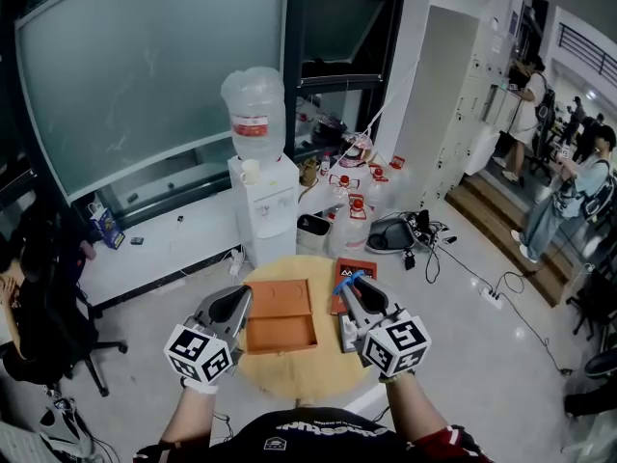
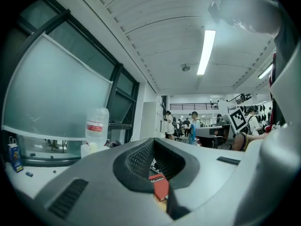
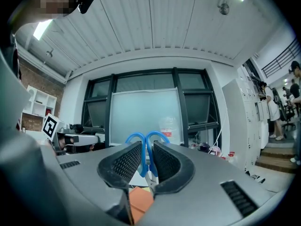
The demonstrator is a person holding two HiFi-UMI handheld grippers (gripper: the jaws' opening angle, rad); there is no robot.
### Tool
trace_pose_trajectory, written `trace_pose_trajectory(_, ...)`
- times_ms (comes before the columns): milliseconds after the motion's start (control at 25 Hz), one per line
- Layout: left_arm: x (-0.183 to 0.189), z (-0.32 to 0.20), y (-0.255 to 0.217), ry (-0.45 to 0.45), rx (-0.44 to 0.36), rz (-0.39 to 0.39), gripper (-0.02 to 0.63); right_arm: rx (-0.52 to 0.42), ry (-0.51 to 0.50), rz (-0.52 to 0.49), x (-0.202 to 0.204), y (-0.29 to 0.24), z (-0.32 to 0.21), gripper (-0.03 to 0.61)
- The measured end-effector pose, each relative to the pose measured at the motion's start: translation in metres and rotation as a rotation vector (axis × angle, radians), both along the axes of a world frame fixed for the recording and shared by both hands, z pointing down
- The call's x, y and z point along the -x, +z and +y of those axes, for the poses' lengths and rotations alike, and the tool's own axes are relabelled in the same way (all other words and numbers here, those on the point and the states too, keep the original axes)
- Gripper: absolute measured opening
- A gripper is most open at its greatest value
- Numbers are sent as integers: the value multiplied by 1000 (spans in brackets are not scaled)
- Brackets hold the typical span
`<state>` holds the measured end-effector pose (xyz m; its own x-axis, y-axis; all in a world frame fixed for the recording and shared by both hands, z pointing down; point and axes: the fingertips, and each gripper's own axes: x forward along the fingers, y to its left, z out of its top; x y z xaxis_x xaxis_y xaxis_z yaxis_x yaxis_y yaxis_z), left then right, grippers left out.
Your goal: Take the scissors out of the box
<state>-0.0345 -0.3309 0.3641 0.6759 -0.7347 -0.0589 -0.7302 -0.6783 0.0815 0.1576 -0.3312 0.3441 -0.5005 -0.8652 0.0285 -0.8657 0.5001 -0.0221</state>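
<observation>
An open orange box (image 1: 281, 314) lies on a small round wooden table (image 1: 299, 379), and a red printed box (image 1: 362, 270) lies to its right. My right gripper (image 1: 349, 292) hovers over that red box, shut on scissors with blue handles (image 1: 348, 281). In the right gripper view the blue handle loops (image 3: 147, 140) stick up between the two pads (image 3: 128, 161), with the orange box (image 3: 140, 201) below. At the orange box's left edge, my left gripper (image 1: 241, 300) is shut with nothing in it. In its own view the left gripper (image 2: 153, 141) has its tips together, and the red box (image 2: 159, 185) shows through the hollow.
A water dispenser (image 1: 262, 201) with a large bottle stands just beyond the table, with several water bottles (image 1: 359, 196) on the floor to its right. An office chair (image 1: 53, 331) is at the left. People (image 1: 564, 196) stand by steps at the far right.
</observation>
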Motion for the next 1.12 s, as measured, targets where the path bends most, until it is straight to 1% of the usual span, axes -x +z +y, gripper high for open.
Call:
trace_pose_trajectory(320, -1, 1, 5, -6, 9, 0, 15, -15, 5, 7, 1, -2, 5, 104)
trace_pose_trajectory(720, -8, 2, 9, 6, 15, 3, 15, -19, 8, -20, -3, -7, 7, 103)
trace_pose_trajectory(920, -6, 1, 9, 13, 29, 19, 15, -16, 4, -30, 0, -10, 7, 103)
trace_pose_trajectory(1120, -6, 3, 9, 8, 30, 17, 15, -15, -1, -32, -2, -11, 8, 103)
